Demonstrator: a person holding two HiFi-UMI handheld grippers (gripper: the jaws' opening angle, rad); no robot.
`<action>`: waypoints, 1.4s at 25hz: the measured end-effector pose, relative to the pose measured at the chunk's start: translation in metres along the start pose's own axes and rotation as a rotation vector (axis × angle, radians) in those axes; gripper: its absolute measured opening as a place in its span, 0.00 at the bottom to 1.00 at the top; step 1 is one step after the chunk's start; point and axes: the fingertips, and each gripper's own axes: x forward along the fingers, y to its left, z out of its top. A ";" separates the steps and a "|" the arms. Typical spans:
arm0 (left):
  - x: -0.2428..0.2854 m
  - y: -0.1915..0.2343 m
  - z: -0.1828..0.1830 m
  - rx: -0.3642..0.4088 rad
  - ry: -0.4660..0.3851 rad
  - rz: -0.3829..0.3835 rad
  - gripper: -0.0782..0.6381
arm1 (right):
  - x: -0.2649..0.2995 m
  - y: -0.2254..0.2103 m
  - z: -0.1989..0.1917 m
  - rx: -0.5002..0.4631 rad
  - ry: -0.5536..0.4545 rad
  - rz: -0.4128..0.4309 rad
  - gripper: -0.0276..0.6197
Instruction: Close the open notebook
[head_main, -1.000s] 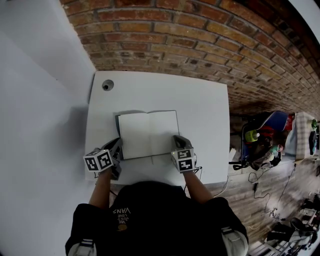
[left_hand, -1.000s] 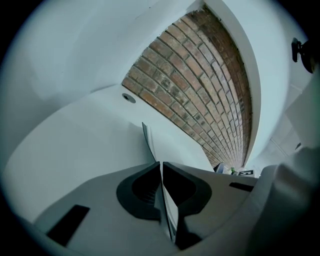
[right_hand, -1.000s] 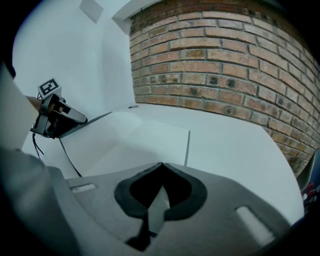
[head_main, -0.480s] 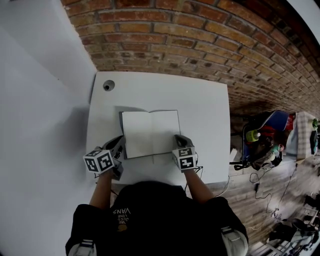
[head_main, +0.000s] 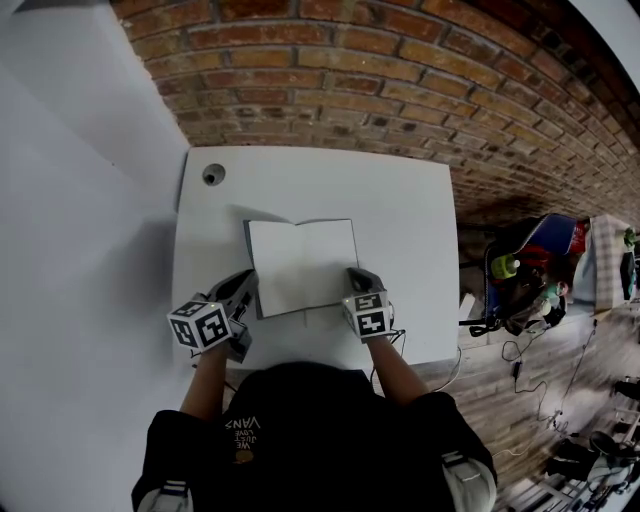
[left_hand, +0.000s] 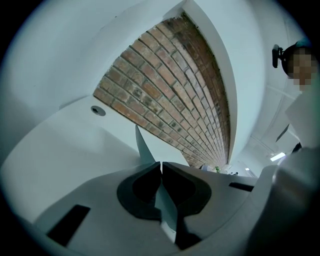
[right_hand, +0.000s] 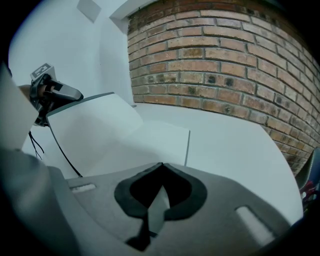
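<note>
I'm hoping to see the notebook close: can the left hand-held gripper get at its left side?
Yes, it looks so: the left hand-held gripper is shut on the tilted-up left edge of the notebook, and nothing stands in between.

The notebook (head_main: 303, 265) was lying open, both pages blank white, with a bit of dark cover peeking out along the edges. It sat toward the front middle of the white desk (head_main: 400, 200), right half flat, left half tilted up off the surface.
</note>
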 end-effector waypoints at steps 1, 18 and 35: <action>0.000 -0.003 0.001 0.004 0.000 -0.006 0.14 | -0.001 0.000 0.000 0.001 0.000 0.000 0.04; 0.015 -0.035 0.006 0.079 0.017 -0.081 0.14 | -0.002 -0.003 0.000 0.033 -0.005 0.007 0.04; 0.031 -0.059 0.006 0.126 0.035 -0.129 0.14 | -0.009 0.002 0.010 0.068 -0.052 0.034 0.04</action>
